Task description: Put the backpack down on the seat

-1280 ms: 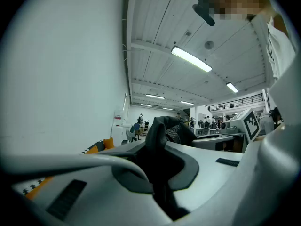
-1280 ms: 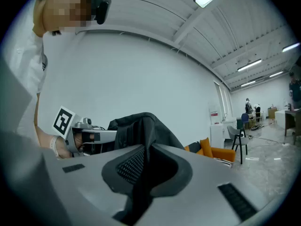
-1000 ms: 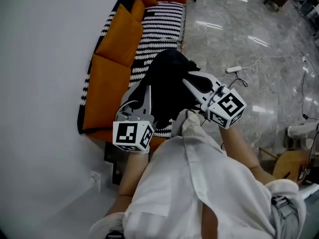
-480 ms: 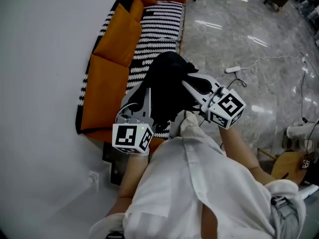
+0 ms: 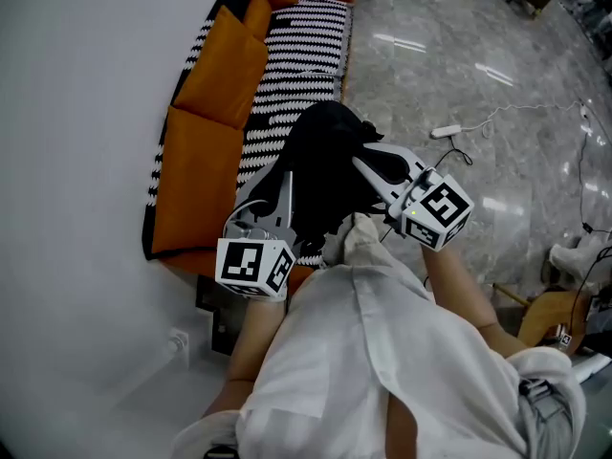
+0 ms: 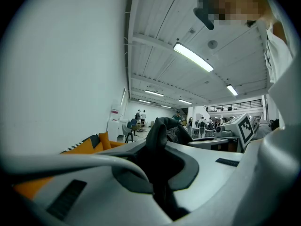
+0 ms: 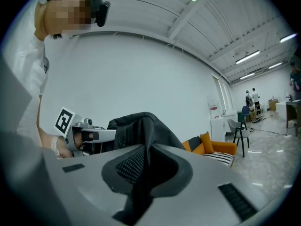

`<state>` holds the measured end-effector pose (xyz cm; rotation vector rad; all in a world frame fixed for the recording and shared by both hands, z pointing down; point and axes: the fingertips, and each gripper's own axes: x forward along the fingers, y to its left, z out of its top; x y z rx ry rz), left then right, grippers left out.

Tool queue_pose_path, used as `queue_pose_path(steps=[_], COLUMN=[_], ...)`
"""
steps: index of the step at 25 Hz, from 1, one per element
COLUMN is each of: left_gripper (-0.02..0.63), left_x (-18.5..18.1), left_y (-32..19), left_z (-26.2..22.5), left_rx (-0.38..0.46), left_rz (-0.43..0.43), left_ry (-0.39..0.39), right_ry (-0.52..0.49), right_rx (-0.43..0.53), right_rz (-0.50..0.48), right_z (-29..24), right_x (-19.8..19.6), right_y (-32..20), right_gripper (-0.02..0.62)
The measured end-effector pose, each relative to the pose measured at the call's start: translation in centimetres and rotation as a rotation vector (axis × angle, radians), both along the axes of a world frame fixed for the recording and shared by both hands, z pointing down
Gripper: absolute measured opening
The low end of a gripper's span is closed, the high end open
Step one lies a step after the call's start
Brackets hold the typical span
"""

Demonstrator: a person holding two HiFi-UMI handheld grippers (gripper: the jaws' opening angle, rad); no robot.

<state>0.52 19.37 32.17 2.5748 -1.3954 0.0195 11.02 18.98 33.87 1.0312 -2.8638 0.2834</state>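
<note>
A black backpack [image 5: 320,165] hangs between my two grippers, over the near end of the sofa seat [image 5: 287,94]. My left gripper [image 5: 279,182] is shut on black fabric at the backpack's left side, and its own view shows that fabric [image 6: 162,173] pinched between its jaws. On the right side my right gripper [image 5: 368,165] is shut on a fold of the backpack [image 7: 141,173], which drapes through its jaws. In the head view the pack hides the fingertips of both grippers.
The orange sofa [image 5: 206,113] with a black-and-white striped seat cover runs along the white wall [image 5: 67,161]. A white power strip and cable [image 5: 449,132] lie on the polished floor to the right. A wooden stool [image 5: 559,318] stands at the lower right.
Both grippers and the backpack have shifted only very slightly. The grips look unchanged.
</note>
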Motion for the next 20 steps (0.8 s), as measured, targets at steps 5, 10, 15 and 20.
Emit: queue_pose_path(steps=[5, 10, 15, 20], left_gripper=[0.025, 0.025, 0.025, 0.025], left_x=[1.2, 3.2, 5.6, 7.7], left_y=[-2.0, -4.9, -8.0, -10.0], left_z=[0.6, 0.6, 0.1, -0.6], left_rx=[-0.024, -0.039, -0.034, -0.006], left_rz=[0.007, 0.004, -0.013, -0.029], left_ry=[0.000, -0.008, -0.023, -0.029], right_ry=[-0.006, -0.021, -0.037, -0.051], right_rx=[-0.017, -0.030, -0.031, -0.003], right_rz=[-0.008, -0.030, -0.059, -0.103], right_z=[0.7, 0.8, 0.6, -0.2], right_x=[1.1, 2.9, 5.3, 7.3], right_y=[-2.0, -5.1, -8.6, -10.7], right_gripper=[0.044, 0.044, 0.044, 0.044])
